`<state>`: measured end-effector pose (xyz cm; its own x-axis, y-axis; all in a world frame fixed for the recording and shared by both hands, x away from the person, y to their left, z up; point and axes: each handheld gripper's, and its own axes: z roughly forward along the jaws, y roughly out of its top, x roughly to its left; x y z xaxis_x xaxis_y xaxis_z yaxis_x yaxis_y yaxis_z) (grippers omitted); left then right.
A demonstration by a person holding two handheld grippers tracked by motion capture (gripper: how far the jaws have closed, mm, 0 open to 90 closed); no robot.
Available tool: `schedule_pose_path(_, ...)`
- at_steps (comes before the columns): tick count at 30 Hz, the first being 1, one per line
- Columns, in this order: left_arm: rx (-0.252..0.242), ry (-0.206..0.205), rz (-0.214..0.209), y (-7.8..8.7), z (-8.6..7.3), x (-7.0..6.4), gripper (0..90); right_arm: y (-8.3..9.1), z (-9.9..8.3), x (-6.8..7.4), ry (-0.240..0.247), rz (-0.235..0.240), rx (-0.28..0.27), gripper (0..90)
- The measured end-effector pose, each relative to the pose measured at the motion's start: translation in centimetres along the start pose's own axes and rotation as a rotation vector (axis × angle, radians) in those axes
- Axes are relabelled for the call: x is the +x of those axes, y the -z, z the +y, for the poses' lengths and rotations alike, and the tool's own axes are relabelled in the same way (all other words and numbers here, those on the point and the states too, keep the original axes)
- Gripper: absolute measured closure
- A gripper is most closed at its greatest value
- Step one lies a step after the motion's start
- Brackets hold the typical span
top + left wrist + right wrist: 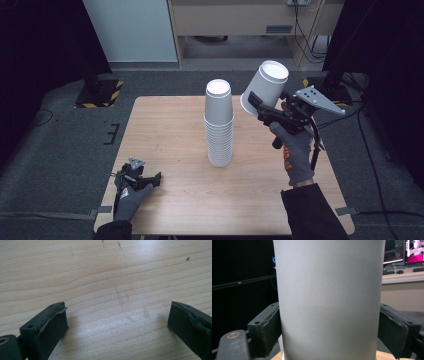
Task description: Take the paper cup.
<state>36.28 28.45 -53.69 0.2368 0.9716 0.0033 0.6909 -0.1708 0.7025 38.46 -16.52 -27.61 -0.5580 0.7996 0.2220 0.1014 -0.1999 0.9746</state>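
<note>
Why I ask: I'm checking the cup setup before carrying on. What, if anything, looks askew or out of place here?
One white cup is off the table, held tilted and upside down in the right gripper. The stack of cups stands upright, inverted too. The left gripper rests open on the wood. No spill or damage shows.

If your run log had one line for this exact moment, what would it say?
right claw: shut on white cup, tilted, raised beside cup stack | left claw: open, resting low on table
</note>
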Motion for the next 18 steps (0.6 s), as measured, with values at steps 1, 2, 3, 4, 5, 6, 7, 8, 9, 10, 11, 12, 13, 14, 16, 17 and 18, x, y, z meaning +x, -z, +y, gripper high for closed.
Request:
schedule_pose_path(1, 0.0, 0.0, 0.0, 0.0, 0.0, 0.0, 1.7, 0.0, 0.0, 0.0, 0.0, 0.0, 0.0, 14.3)
schedule_pose_path(2, 0.0, 0.0, 0.0, 0.0, 0.0, 0.0, 1.7, 0.3, -0.2, -0.2, -0.005, -0.003, 0.004, 14.3)
schedule_pose_path(3, 0.0, -0.001, 0.0, 0.0, 0.0, 0.0, 1.7, 0.5, -0.4, -0.5, -0.01, -0.007, 0.006, 14.3)
schedule_pose_path(4, 0.0, 0.0, 0.0, 0.0, 0.0, 0.0, 1.7, 0.8, -0.6, -0.7, -0.013, -0.009, 0.008, 14.3)
schedule_pose_path(5, 0.0, 0.0, 0.0, 0.0, 0.0, 0.0, 1.7, 1.1, -0.9, -0.9, -0.017, -0.009, 0.011, 14.3)
schedule_pose_path(6, 0.0, 0.0, 0.0, 0.0, 0.0, 0.0, 1.7, 1.3, -1.1, -1.1, -0.022, -0.011, 0.012, 14.3)
schedule_pose_path(7, 0.0, 0.0, 0.0, 0.0, 0.0, 0.0, 1.7, 1.6, -1.3, -1.2, -0.025, -0.011, 0.016, 14.3)
schedule_pose_path(8, 0.0, 0.0, 0.0, 0.0, 0.0, 0.0, 1.7, 2.1, -1.8, -1.6, -0.03, -0.014, 0.02, 14.3)
schedule_pose_path(9, 0.0, 0.0, 0.0, 0.0, 0.0, 0.0, 1.7, 2.1, -1.8, -1.6, -0.03, -0.014, 0.02, 14.3)
schedule_pose_path(10, 0.0, 0.0, 0.0, 0.0, 0.0, 0.0, 1.7, 2.4, -2.0, -1.7, -0.035, -0.014, 0.025, 14.2)
schedule_pose_path(11, 0.0, 0.0, 0.0, 0.0, 0.0, 0.0, 1.7, 2.7, -2.3, -1.8, -0.034, -0.016, 0.031, 14.3)
schedule_pose_path(12, 0.0, 0.0, 0.0, 0.0, 0.0, 0.0, 1.7, 2.9, -2.6, -1.9, -0.036, -0.018, 0.035, 14.2)
schedule_pose_path(13, 0.0, 0.0, 0.0, 0.0, 0.0, 0.0, 1.7, 3.2, -2.9, -2.1, -0.039, -0.018, 0.039, 14.3)
schedule_pose_path(14, 0.0, 0.0, 0.0, 0.0, 0.0, 0.0, 1.7, 3.6, -3.3, -2.3, -0.046, -0.017, 0.042, 14.3)
schedule_pose_path(16, 0.0, 0.0, 0.0, 0.0, 0.0, 0.0, 1.7, 3.8, -3.6, -2.4, -0.05, -0.017, 0.042, 14.2)
schedule_pose_path(17, 0.0, 0.0, 0.0, 0.0, 0.0, 0.0, 1.7, 4.0, -3.8, -2.5, -0.055, -0.017, 0.045, 14.2)
schedule_pose_path(18, 0.0, 0.0, 0.0, 0.0, 0.0, 0.0, 1.7, 4.4, -4.3, -2.7, -0.06, -0.017, 0.047, 14.2)
